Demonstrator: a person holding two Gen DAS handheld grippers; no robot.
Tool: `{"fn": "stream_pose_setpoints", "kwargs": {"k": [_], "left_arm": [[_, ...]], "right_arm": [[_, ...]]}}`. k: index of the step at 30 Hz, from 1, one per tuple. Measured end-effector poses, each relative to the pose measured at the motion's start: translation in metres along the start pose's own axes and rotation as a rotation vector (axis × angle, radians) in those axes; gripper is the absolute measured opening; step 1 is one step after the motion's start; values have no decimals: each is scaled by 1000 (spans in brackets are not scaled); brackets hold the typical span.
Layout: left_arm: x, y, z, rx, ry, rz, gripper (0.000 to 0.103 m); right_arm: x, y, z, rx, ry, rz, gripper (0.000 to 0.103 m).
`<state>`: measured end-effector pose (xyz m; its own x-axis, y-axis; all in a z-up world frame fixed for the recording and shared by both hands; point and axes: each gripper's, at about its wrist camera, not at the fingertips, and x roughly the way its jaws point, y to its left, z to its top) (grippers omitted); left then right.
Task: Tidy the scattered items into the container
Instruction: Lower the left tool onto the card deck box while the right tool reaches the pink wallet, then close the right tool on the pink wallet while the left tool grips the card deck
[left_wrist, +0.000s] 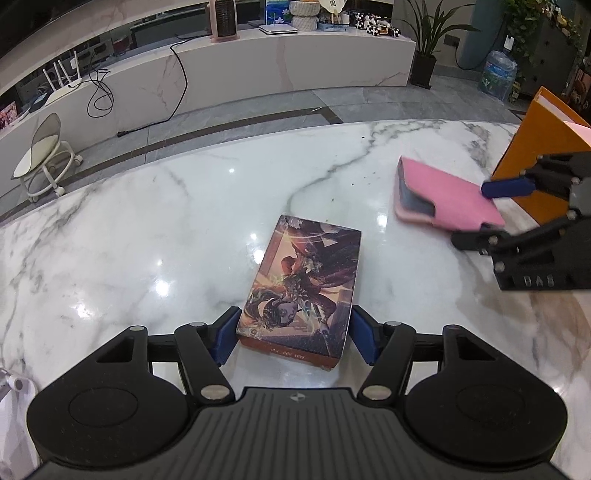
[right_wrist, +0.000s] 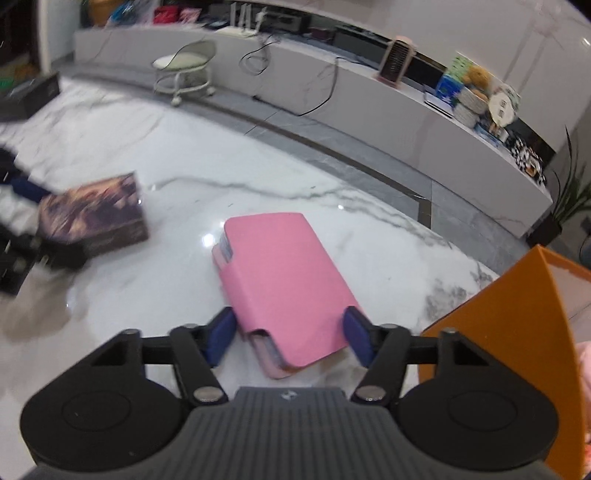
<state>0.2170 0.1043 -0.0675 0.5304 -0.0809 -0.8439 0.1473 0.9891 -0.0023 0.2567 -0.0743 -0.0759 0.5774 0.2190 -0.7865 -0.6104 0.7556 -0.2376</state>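
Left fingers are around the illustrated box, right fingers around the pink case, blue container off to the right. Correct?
One thing is off: the container is orange, not blue, as the right wrist view shows. The rest holds: the left gripper has its fingers on either side of the illustrated box, and the right gripper has its fingers on either side of the pink case.

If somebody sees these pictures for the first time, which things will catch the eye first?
First the pink case lying on the white marble table, its near end between the blue pads of the right claw. Next the illustrated box, flat on the table with its near end between the left claw. An orange container stands at the right.
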Motion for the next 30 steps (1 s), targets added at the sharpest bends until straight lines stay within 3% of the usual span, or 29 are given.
{"fn": "stream_pose_setpoints", "kwargs": {"k": [3,7,8,9,12,14,19,22,30], "left_arm": [[-9,-6,-1,12,-8,3,71],[-23,-12,-4,16,-18,0,70],[-27,-13,-5,16,-21,-2,70],[-30,-15,-7,14,-23,-5,69],[-42,-20,-14,9,-36,-11,69],[-48,-24,-16,14,-44,-9,68],[-50,-30,-18,23,-55,-7,68],[-45,-27,-18,21,-48,-14,67],[-22,-14,-24,12,-2,-32,67]], "right_arm": [[-10,6,-8,-27,33,7,56],[-23,1,-18,-3,85,40,28],[-25,-1,-21,17,106,75,17],[-27,-2,-25,35,121,122,15],[-35,0,-33,19,125,149,28],[-43,0,-32,0,100,131,56],[-52,-7,-17,41,-17,140,79],[-47,-6,-8,53,-64,147,81],[-2,-3,0,73,-50,87,90]]}}
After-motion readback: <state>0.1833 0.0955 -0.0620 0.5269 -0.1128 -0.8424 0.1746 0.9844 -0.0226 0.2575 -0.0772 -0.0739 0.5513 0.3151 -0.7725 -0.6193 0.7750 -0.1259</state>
